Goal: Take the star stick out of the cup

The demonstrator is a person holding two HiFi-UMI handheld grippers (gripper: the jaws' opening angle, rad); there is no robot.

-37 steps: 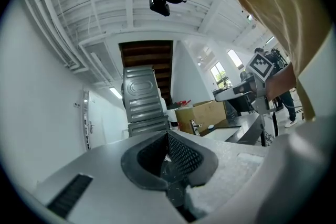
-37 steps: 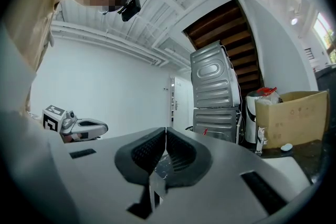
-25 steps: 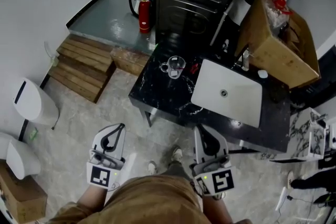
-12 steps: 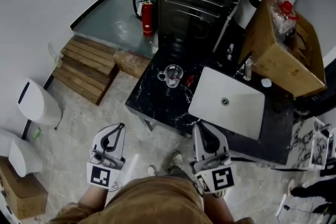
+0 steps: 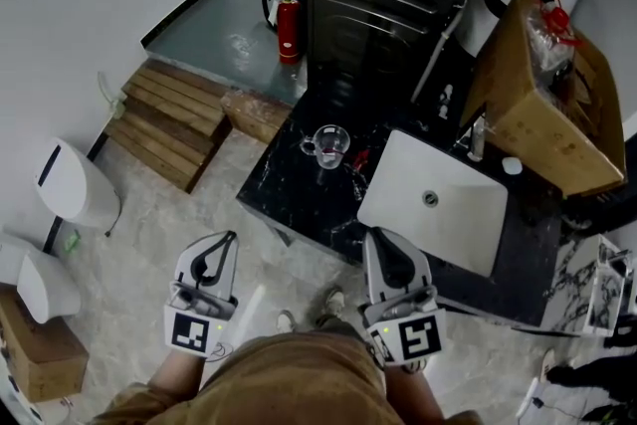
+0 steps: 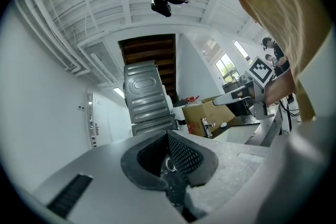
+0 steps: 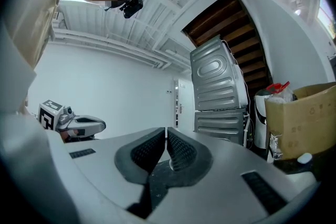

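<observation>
While the person is standing back from the black counter (image 5: 289,199), the cup (image 5: 330,146), a clear glass one with a handle, is sitting upright near the counter's far left corner. The star stick is not resolving at this size, so neither its presence in the cup nor its long axis can be told; if it is in there, it is probably rising out of the rim. A small red item (image 5: 360,157) of unclear identity is lying just beside the cup at its 3 o'clock.

In the head view the cup is lying at about 11 o'clock from the right gripper (image 5: 376,239) and at about 1:30 from the left gripper (image 5: 224,242). The right one is the nearer, though both are well apart from the cup. Each gripper view is sighting the cup through the slit between its own pads (image 6: 181,155), as a small pale ring (image 6: 169,164). Both pairs of jaws are drawn together at the tips, the right showing only a sliver of gap, and are gripping nothing. A judgement: the nearer gripper will need to part its jaws before closing on the stick.

At the cup's 4 o'clock, a white sink (image 5: 418,164) is lying bare apart from its drain. Beyond it, at 2 o'clock, a tilted cardboard box (image 5: 532,109) is holding bagged red and clear items.
</observation>
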